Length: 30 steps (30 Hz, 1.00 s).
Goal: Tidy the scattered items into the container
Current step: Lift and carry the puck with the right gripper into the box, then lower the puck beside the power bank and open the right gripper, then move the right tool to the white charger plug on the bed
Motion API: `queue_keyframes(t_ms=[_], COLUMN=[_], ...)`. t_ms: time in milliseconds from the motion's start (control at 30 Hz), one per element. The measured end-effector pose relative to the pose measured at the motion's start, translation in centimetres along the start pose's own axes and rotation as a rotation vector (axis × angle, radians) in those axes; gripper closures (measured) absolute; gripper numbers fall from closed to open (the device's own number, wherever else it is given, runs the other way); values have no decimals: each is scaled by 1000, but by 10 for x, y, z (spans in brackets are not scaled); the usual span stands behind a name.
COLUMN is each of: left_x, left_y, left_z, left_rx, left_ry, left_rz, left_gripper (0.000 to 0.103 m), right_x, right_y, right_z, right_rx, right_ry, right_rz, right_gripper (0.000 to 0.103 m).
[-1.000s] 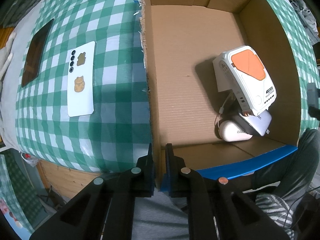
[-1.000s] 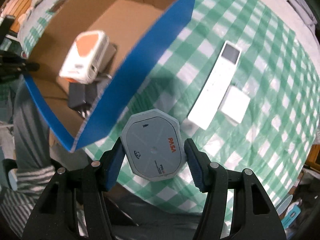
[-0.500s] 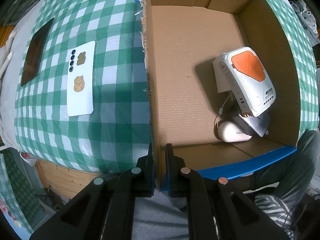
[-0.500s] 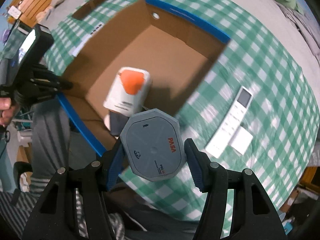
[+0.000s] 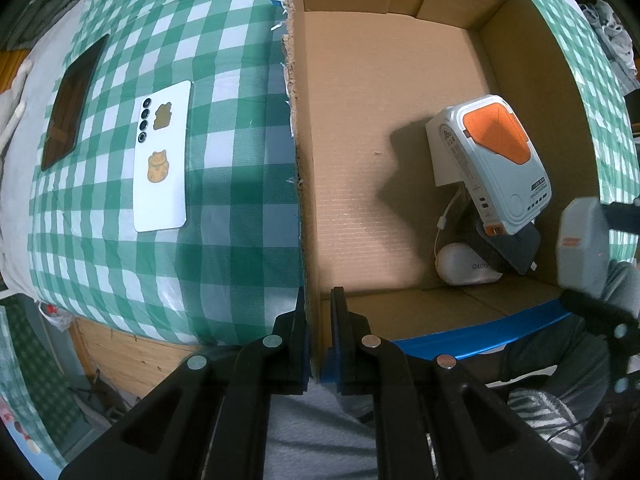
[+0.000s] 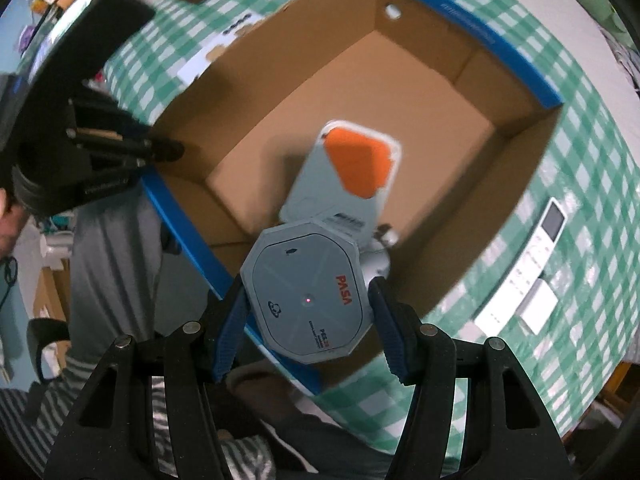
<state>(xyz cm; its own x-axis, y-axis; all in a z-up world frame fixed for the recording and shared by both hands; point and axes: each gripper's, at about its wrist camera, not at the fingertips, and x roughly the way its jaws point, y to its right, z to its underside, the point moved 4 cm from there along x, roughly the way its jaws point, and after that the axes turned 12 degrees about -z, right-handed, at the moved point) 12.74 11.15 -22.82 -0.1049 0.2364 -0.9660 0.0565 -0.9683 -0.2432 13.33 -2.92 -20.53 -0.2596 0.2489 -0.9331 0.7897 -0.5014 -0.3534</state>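
Since the last frame I've swung my right tongs [image 6: 306, 308] over the box [image 5: 400, 200]; they're clamped on the grey octagonal device [image 6: 306, 300], now above the box's near corner. Left tongs [image 5: 318, 336] pinch the box's near wall. Inside the box: one orange-and-white unit [image 5: 492, 160], one white pod [image 5: 464, 270]. On the table [image 5: 224, 184]: one phone [image 5: 162, 156], one remote [image 6: 528, 268].
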Motion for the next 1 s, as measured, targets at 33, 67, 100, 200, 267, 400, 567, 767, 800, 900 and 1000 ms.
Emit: queue_keyframes(t_ms=[33, 67, 100, 200, 267, 400, 567, 767, 800, 900, 1000], left_x=[0, 0, 0, 0, 0, 0, 0, 0, 0, 0, -2], left_y=[0, 0, 0, 1, 1, 1, 1, 1, 0, 0, 0], left_z=[0, 0, 0, 0, -1, -1, -1, -1, -1, -1, -2], left_rx=[-1, -1, -1, -3, -3, -3, -2, -1, -2, -2, -7], left_ry=[0, 0, 0, -1, -1, -1, -1, -2, -2, -2, 0], left_rz=[1, 2, 3, 4, 3, 4, 6, 5, 6, 7, 8], left_gripper=[94, 94, 94, 94, 94, 94, 94, 94, 94, 94, 90], right_x=[4, 7, 10, 20, 26, 36, 38, 13, 6, -13, -30], right_y=[-1, -1, 0, 4, 8, 14, 14, 13, 12, 12, 15], right_z=[0, 1, 0, -1, -3, -6, -8, -10, -10, -10, -7], right_rx=[-3, -2, 2, 20, 33, 58, 60, 71, 69, 69, 82], right_ry=[-9, -13, -16, -26, -29, -32, -25, 65, 82, 125, 155], right_rz=[5, 10, 14, 20, 25, 18, 29, 23, 24, 24, 25], right_gripper=[43, 43, 43, 43, 43, 48, 48, 34, 31, 30, 30])
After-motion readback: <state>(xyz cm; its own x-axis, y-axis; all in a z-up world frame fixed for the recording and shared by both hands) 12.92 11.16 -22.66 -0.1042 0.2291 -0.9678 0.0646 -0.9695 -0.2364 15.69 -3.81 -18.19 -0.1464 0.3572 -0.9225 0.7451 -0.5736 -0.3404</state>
